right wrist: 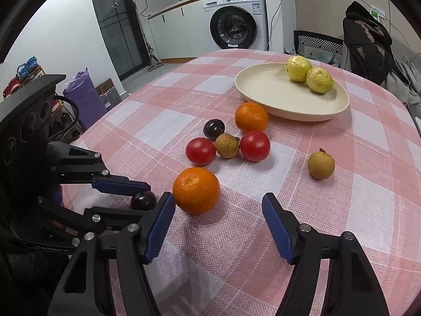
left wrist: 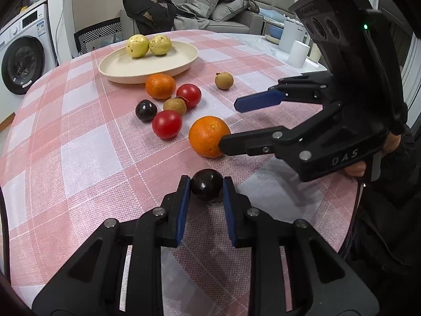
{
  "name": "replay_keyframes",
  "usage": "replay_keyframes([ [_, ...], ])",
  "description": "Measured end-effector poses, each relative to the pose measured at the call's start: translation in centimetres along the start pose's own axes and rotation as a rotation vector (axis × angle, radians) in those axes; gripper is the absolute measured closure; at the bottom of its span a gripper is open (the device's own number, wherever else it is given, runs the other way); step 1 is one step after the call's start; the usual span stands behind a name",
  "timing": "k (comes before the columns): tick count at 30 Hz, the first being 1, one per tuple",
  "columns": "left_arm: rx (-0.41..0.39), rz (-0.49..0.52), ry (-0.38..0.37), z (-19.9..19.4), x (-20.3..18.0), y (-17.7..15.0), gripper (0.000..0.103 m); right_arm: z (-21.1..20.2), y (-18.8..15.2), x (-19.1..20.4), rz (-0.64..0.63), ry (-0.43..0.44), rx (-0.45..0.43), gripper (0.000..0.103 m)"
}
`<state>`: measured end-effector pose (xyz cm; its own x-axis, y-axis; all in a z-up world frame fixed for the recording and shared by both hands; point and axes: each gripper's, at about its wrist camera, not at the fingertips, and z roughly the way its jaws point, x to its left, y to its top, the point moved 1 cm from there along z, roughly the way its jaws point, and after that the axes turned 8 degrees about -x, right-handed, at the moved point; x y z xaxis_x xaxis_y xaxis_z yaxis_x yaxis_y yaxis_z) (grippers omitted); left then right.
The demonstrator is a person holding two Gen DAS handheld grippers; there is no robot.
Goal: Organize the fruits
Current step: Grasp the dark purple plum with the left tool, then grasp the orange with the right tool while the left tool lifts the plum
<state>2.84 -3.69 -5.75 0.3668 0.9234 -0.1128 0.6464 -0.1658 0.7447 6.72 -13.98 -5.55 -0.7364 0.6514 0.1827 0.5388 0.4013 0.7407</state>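
My left gripper (left wrist: pixel 206 184) is shut on a dark plum (left wrist: pixel 206 188) resting on the checked tablecloth; the plum also shows in the right wrist view (right wrist: pixel 143 200). My right gripper (right wrist: pixel 218 205) is open and empty, just right of the near orange (right wrist: pixel 196 190), which also shows in the left wrist view (left wrist: pixel 209 136). A cream plate (right wrist: pixel 276 94) holds two yellow guavas (right wrist: pixel 319 79). Between the plate and the near orange lie a second orange (right wrist: pixel 251 117), two red tomatoes (right wrist: pixel 254 146), a second dark plum (right wrist: pixel 213 129) and a brown longan (right wrist: pixel 227 145). Another longan (right wrist: pixel 321 164) lies apart to the right.
The table (right wrist: pixel 342 210) has a pink and white checked cloth. White cups (left wrist: pixel 297 50) stand at its far right edge in the left wrist view. A washing machine (right wrist: pixel 234 23), a chair with a dark jacket (right wrist: pixel 365 39) and a sofa (left wrist: pixel 223 8) surround the table.
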Motion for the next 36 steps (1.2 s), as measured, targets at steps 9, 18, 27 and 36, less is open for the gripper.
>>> replay_keyframes([
  [9,-0.045,-0.04,0.033,-1.0,1.4,0.5,0.081,0.8,0.2,0.3,0.004,0.028,0.013,0.036],
  [18,-0.096,-0.076,0.08,-1.8,2.8,1.0,0.081,2.0,0.4,1.2,-0.016,0.038,0.033,0.051],
  [27,-0.126,-0.099,0.104,-1.8,3.8,2.0,0.081,1.3,0.5,1.3,-0.034,0.033,0.006,0.062],
  [36,-0.189,-0.101,0.133,-2.3,4.8,4.4,0.081,-1.3,2.0,-1.5,0.017,-0.046,-0.105,0.062],
])
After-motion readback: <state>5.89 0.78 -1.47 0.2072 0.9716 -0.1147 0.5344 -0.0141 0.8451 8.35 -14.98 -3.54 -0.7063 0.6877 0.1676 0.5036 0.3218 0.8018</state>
